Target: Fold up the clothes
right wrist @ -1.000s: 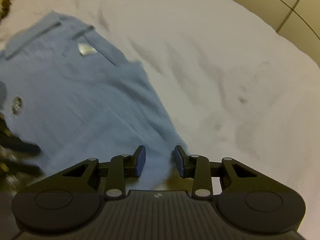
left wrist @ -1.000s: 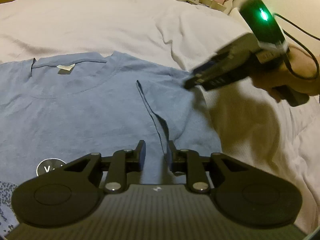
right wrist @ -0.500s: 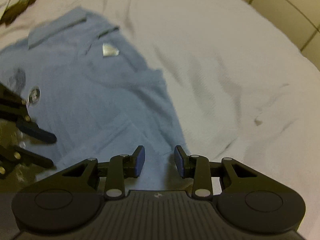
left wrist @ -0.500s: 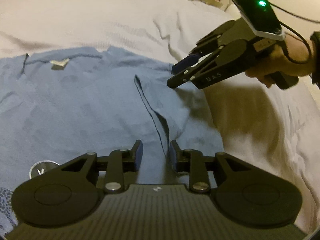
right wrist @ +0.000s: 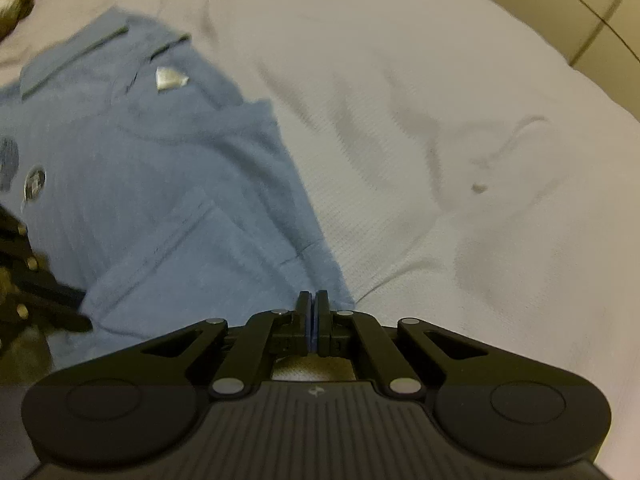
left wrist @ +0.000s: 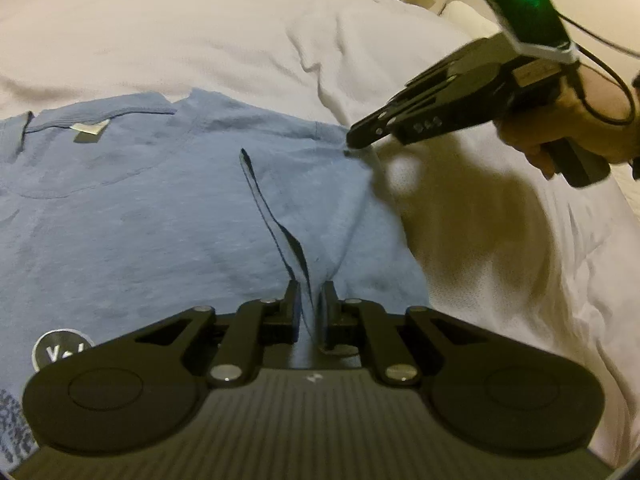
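Shirt [left wrist: 132,216] lies flat on the bed [left wrist: 200,40], collar far, badge [left wrist: 60,354] reading "V". Left tool [left wrist: 309,300] has just closed, pinching its sleeve hem; right tool [right wrist: 313,312] has just closed on the shoulder edge.

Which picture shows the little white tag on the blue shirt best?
The left wrist view. There the tag is sharp, sitting inside the collar of the blue shirt with the neckline clear around it. In the right wrist view the tag is blurry and shiny, seen from the side, so its shape is harder to make out.

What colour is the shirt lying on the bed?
The shirt is light blue, seen best from the left wrist camera.
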Demonstrator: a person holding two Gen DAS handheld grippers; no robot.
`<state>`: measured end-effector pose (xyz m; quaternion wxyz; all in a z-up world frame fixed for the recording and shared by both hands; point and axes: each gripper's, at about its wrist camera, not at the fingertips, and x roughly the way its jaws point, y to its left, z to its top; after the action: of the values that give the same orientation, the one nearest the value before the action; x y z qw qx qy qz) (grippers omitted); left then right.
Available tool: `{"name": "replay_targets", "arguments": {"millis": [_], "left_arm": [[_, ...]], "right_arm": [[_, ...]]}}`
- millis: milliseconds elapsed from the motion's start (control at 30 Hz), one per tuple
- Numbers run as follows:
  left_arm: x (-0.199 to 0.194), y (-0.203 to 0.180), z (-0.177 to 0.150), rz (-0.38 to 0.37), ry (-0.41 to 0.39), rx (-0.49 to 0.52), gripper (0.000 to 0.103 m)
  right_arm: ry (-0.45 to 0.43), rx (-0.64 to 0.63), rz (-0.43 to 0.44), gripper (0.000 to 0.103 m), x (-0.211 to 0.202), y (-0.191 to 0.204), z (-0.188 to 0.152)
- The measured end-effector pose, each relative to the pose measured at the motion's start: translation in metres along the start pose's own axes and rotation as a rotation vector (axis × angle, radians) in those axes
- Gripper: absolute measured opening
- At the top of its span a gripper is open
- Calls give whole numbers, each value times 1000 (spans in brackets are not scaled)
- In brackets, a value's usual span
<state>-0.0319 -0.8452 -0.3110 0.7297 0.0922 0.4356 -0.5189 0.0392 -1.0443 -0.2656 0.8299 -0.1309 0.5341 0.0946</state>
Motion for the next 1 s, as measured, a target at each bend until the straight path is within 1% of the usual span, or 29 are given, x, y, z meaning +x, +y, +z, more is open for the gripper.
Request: {"name": "replay_targets", "arguments": {"millis": [33,100,200,233,367,400,467,500,567,667,733,767,800,833,900,1000], "left_arm": [[-3,2,-2,6,-1,-3,7],[-7,4,-6,18,0,-12,7],[-12,7,-14,37,20,-9,7],[-14,7,-17,43,27,0,7],[-16,-2,-25,67,69,111,7],[-17,-4,-27,74,79,138,7],[-22,-8,-30,87,89,183,7],[-26,-9,-31,91,90,194,7],[-36,-11,-35,100,94,214,7],[-56,-12,-45,119,103,238,10],[-77,-15,-55,144,112,262,11],[-89,-17,-61,159,117,274,14],[-101,-18,-67,173,122,286,17],[-112,-19,-73,187,130,293,17],[-138,-18,-89,223,149,305,21],[-180,-16,-117,279,191,325,27]], "right_arm": [[-20,34,12,7,-8,-1,-2],[-58,93,40,12,-22,1,-6],[-84,120,111,14,-33,23,-16],[-65,109,121,14,-30,31,-21],[8,61,162,14,-18,63,-44],[31,52,160,14,-15,68,-52],[82,77,124,14,-11,67,-69],[93,102,111,14,-14,65,-76],[81,159,98,14,-31,62,-88],[56,206,93,18,-60,70,-100],[43,227,95,22,-75,83,-108],[38,237,98,23,-84,89,-112],[33,245,104,27,-91,97,-116],[29,249,112,30,-98,107,-120],[24,260,129,33,-110,128,-129],[35,280,156,33,-125,165,-145]]}}
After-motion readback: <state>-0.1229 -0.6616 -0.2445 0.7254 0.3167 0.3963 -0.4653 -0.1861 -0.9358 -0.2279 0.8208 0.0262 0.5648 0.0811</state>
